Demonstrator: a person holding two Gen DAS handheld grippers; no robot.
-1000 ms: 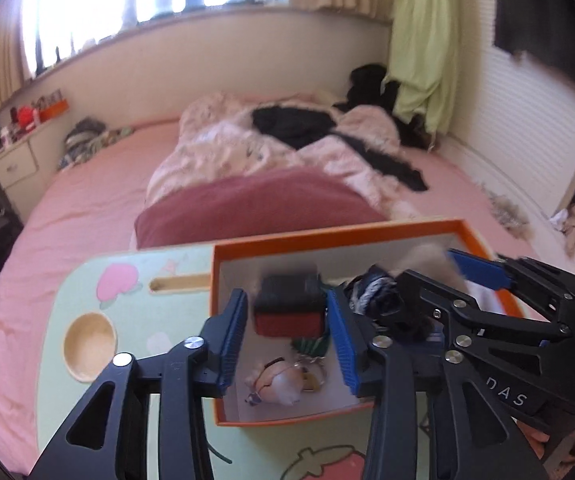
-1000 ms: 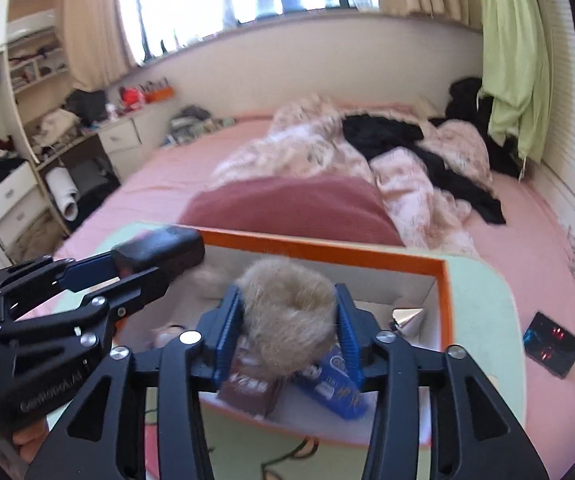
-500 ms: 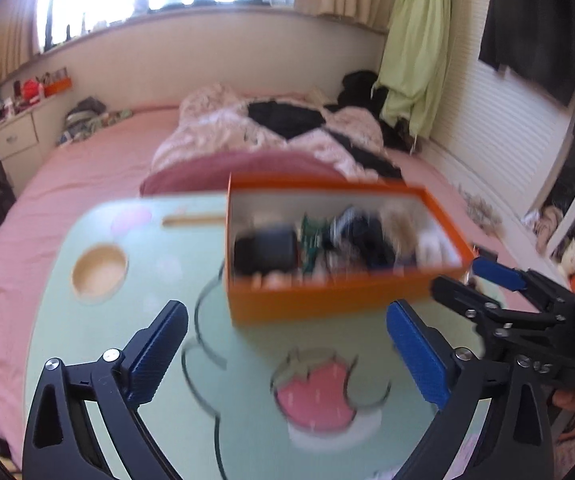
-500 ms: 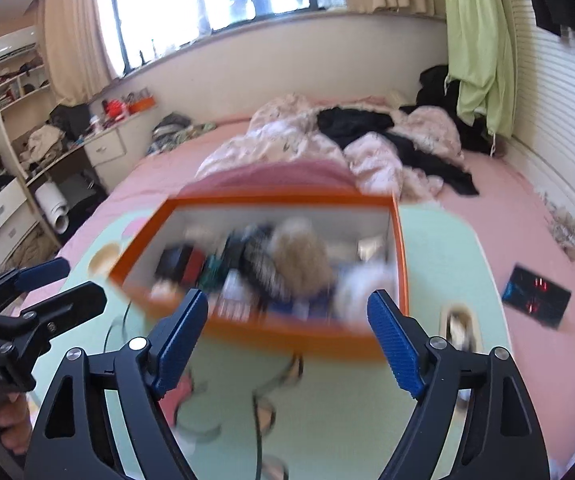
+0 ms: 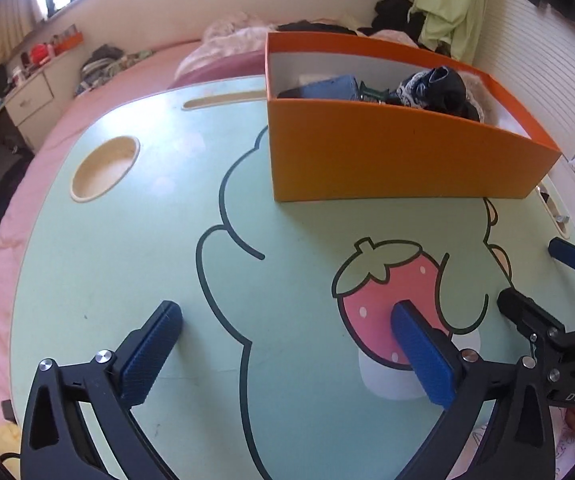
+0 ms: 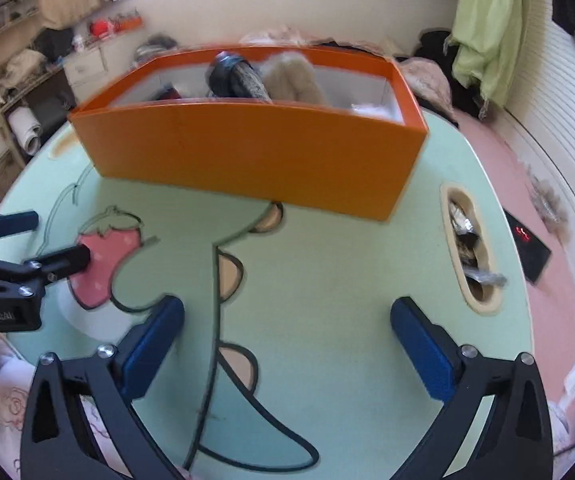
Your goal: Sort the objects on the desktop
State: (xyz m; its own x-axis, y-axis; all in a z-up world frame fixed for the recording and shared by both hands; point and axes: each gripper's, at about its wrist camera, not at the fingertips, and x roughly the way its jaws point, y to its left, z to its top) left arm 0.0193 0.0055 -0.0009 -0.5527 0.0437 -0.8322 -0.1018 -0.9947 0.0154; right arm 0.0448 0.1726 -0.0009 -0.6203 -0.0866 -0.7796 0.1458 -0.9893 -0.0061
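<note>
Your left claw [image 5: 287, 320] stands wide with nothing between its blue pads [image 5: 149, 354]; its jaws have just been opening, and only bare table [image 5: 135, 240] lies under the gap. Ahead of it and a little to its right sits the orange box [image 5: 387, 152], well apart from the fingertips. Over the box's near wall you can see a dark blue item [image 5: 327, 87] at the left end, a black lacy bundle [image 5: 433, 88] toward the middle and something fluffy beyond it at the right. A printed strawberry [image 5: 379, 288] lies under your left claw's right pad, and a round recess [image 5: 105, 168] in the table sits ahead to its left.

Your right claw [image 6: 287, 318] is just as wide and empty, its jaws also just opened, over the green table with nothing in reach of the pads. The box stands straight ahead of it, and from here a beige fur piece [image 6: 293, 80] and a dark bundle [image 6: 235, 76] rise above the rim. To this claw's right, a long slot [image 6: 469, 248] in the table holds small bits you cannot make out. Your left claw shows at this view's left edge, beside the strawberry
</note>
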